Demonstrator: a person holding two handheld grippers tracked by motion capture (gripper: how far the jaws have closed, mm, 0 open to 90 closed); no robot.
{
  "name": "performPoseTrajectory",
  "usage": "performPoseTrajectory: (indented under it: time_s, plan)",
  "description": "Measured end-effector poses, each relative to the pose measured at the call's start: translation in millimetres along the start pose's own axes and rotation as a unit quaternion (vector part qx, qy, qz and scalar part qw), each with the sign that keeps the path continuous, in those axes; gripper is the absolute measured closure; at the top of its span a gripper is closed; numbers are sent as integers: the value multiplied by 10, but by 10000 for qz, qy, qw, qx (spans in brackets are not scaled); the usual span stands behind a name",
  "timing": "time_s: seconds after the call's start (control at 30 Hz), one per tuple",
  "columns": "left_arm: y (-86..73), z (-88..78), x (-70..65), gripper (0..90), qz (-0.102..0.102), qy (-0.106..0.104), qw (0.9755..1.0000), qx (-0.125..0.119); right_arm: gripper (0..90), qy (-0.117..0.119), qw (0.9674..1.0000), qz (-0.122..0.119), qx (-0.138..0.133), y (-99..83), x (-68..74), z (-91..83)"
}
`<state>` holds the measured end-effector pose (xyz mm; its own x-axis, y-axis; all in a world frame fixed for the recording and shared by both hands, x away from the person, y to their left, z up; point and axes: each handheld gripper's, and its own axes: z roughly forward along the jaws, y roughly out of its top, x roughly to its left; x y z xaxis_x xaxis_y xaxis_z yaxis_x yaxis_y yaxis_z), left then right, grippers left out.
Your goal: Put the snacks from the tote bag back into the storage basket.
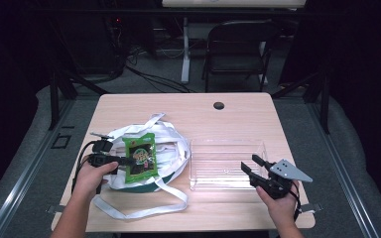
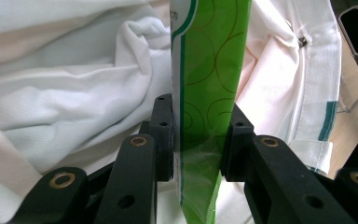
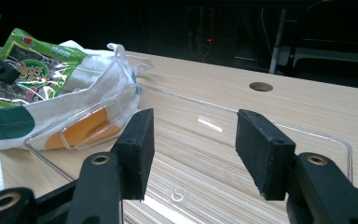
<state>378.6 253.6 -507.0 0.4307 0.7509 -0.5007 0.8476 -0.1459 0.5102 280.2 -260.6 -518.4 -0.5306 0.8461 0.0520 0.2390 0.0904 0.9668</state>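
Observation:
A green snack packet (image 1: 140,157) with a dark window is held over a white cloth bag (image 1: 168,144) at the table's left. My left gripper (image 1: 127,161) is shut on the packet's left edge; in the left gripper view the green foil (image 2: 209,93) runs up between the two black pads (image 2: 164,135). The same packet (image 3: 28,67) stands above the bag (image 3: 93,77) in the right gripper view. A clear plastic tray (image 1: 226,163) lies right of the bag. My right gripper (image 1: 254,166) stands open at the tray's right front corner, with nothing between its fingers (image 3: 136,149).
The bag's long white straps (image 1: 144,210) loop toward the table's front edge. A round cable hole (image 1: 219,105) sits at the back of the wooden table (image 1: 238,119). A black folding chair (image 1: 238,47) stands beyond the table. The tray (image 3: 242,154) is empty.

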Motion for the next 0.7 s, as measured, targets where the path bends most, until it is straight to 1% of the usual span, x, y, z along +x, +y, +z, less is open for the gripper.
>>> performPoseTrajectory:
  time_s: [0.17,0.27,0.3,0.33,0.37,0.47,0.5,0.57,0.67,0.7]
  plan:
    - [16,-18,-12,717,63,28,9999,-97,471,10,10000,-6,-3,-4,4,12]
    - [40,-32,-41,718,159,39,9997,-202,471,40,9999,-49,98,-9,14,27]
    - [40,-32,-41,718,159,39,9997,-202,471,40,9999,-49,98,-9,14,27]
    - [56,-43,-59,718,211,49,9994,-262,474,25,10000,-54,76,-15,22,43]
    - [56,-43,-59,718,211,49,9994,-262,474,20,9999,-92,123,-15,20,42]
    - [101,-67,-106,718,266,18,9989,-397,477,22,9997,-159,161,-17,27,54]
    - [101,-67,-106,718,266,18,9989,-397,478,7,9996,-198,182,-16,29,55]
    - [139,-85,-154,718,345,7,9983,-479,477,4,9995,-264,184,-18,33,62]
    - [167,-95,-193,718,405,-1,9977,-541,476,-15,9992,-329,217,-17,43,69]
    - [174,-94,-206,718,415,3,9975,-571,476,32,9991,-366,204,-19,55,84]
